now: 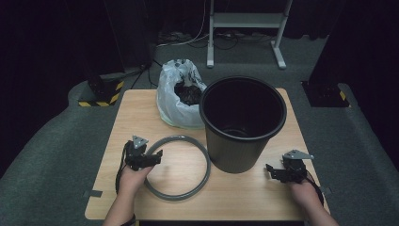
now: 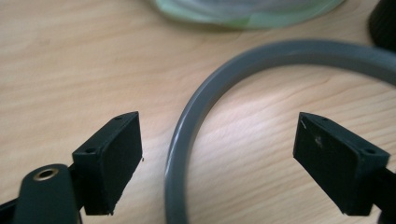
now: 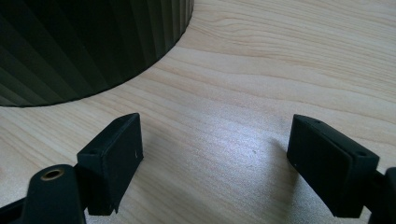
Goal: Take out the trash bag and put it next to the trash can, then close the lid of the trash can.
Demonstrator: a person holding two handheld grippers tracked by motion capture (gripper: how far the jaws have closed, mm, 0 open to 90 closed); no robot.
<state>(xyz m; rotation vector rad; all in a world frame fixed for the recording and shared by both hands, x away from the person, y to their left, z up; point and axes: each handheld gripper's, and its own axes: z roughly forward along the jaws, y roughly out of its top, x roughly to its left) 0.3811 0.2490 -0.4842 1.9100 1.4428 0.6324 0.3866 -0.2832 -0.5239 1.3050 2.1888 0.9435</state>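
Your left gripper gapes wide, straddling the grey ring to grab it — nothing held; right gripper wide open, empty, parked beside the bin.

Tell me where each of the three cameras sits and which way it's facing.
High view: above the person's side, facing forward and down on the table; forearms and both grippers show.
Left gripper view: rides the left gripper, facing the grey ring; open jaws show.
Right gripper view: rides the right gripper, facing the black bin; open jaws show.
Shared: high and left views both show the ring.
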